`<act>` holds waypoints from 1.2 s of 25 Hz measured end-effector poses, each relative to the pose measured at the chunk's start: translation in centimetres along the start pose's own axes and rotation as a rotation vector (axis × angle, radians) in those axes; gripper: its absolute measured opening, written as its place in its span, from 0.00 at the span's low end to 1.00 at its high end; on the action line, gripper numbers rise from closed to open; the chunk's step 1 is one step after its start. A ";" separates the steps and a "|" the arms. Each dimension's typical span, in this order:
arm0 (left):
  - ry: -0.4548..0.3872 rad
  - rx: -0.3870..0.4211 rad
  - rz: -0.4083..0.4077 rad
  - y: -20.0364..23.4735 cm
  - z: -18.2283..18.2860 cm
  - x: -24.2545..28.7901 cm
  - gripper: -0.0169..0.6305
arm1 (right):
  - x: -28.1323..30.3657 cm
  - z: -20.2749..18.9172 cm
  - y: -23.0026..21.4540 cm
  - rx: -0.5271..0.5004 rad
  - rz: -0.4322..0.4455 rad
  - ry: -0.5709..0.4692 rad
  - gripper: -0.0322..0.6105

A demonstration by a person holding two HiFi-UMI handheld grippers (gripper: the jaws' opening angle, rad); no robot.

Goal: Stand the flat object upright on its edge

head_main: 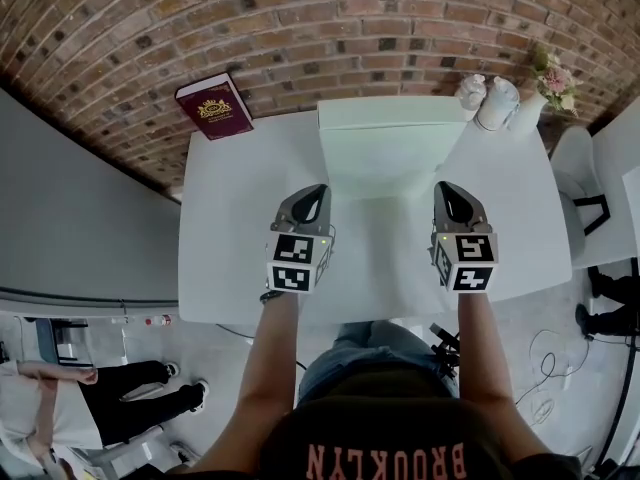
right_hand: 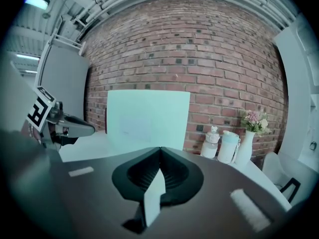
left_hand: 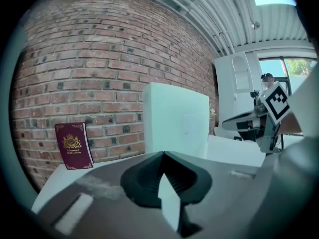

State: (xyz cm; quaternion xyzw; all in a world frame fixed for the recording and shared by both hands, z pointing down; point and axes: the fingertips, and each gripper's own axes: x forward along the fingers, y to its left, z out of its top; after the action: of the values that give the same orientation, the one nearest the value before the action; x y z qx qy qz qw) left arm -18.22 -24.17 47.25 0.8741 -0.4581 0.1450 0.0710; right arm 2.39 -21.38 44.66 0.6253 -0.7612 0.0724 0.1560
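Note:
A maroon book (head_main: 214, 107) with a gold crest stands at the table's far left corner against the brick wall; in the left gripper view the book (left_hand: 73, 146) is upright, ahead and to the left. A white box (head_main: 390, 146) stands upright at the back middle of the white table (head_main: 230, 238). My left gripper (head_main: 312, 194) hovers over the table's middle, shut with nothing in it (left_hand: 162, 153). My right gripper (head_main: 447, 190) is level with it to the right, also shut and empty (right_hand: 160, 148). Both point at the white box (right_hand: 148, 117).
Two white bottles (head_main: 488, 98) and a vase of pink flowers (head_main: 550, 80) stand at the table's far right corner. A white chair (head_main: 578, 173) is beside the table's right edge. A person (head_main: 120, 393) stands on the floor at lower left.

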 end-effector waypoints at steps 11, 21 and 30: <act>-0.095 -0.031 0.130 -1.1 3.5 -2.8 0.02 | -3.1 3.9 -0.5 -0.023 0.078 -0.111 0.05; -0.155 -0.016 0.223 -4.4 6.6 -7.1 0.02 | -7.6 6.3 -1.1 -0.044 0.145 -0.177 0.05; -0.224 0.007 0.270 -6.3 9.4 -10.6 0.02 | -11.0 8.0 -0.8 -0.057 0.179 -0.236 0.05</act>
State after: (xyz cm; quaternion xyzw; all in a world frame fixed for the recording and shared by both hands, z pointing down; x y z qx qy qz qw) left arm -16.97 -14.78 34.99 0.8155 -0.5760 0.0564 -0.0037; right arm 3.83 -13.78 33.45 0.5543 -0.8288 -0.0098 0.0759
